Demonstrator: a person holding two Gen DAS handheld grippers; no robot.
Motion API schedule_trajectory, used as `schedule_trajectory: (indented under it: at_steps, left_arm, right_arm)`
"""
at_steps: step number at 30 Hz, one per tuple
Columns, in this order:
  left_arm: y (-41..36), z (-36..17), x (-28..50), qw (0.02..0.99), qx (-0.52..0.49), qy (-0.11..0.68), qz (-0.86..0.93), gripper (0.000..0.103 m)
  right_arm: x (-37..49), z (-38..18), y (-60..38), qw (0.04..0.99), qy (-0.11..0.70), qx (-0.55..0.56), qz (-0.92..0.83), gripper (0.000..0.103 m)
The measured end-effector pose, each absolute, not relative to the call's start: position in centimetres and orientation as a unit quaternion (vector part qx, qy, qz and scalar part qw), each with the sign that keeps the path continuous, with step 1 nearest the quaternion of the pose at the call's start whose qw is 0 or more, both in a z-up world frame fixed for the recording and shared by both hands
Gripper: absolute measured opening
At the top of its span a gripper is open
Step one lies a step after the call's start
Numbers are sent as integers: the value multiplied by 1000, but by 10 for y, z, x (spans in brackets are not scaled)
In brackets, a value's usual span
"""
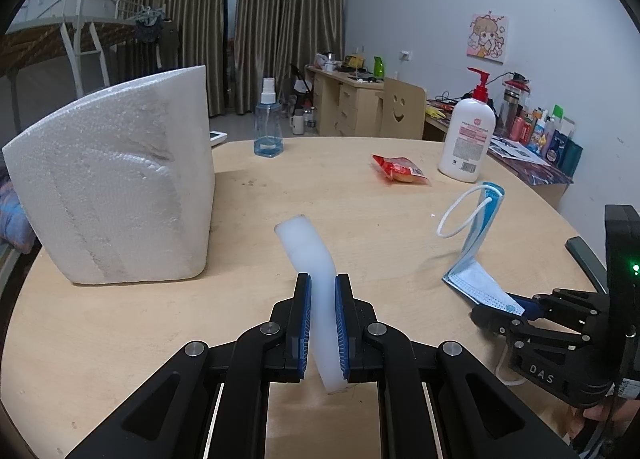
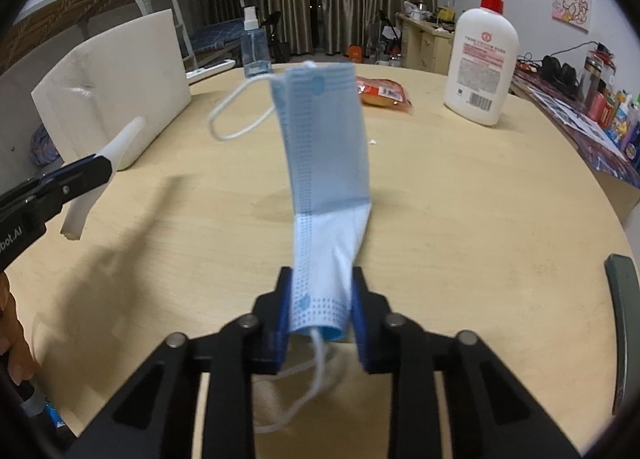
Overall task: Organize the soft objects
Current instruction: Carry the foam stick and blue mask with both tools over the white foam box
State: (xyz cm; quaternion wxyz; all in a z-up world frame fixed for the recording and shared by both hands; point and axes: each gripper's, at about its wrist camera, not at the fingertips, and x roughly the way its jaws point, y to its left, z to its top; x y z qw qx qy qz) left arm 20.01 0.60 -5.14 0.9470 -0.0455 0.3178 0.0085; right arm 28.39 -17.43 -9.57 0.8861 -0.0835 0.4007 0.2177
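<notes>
Blue face mask pinched in right gripper; left gripper fingers clamp white foam strip. Advice: lift both clear of surface, grips firm.

Pump bottle label print too small to read, desk clutter at 3 o'clock too small to ID, chair back cut off by frame edge at 4 o'clock, face mask motion-blurred.
</notes>
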Motion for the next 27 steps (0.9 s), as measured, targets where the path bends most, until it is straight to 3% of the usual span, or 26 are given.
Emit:
schedule_trajectory:
  at_steps: [4,27]
  left_arm:
    - [3,-49,196,948,-39,315,3,12]
    - [18,2,109,971,-32,237,20,12]
  right_arm:
    - [282,-96,-174,884,402,-78,225,17]
    - [224,-35,-172,919,287,-30,268,15]
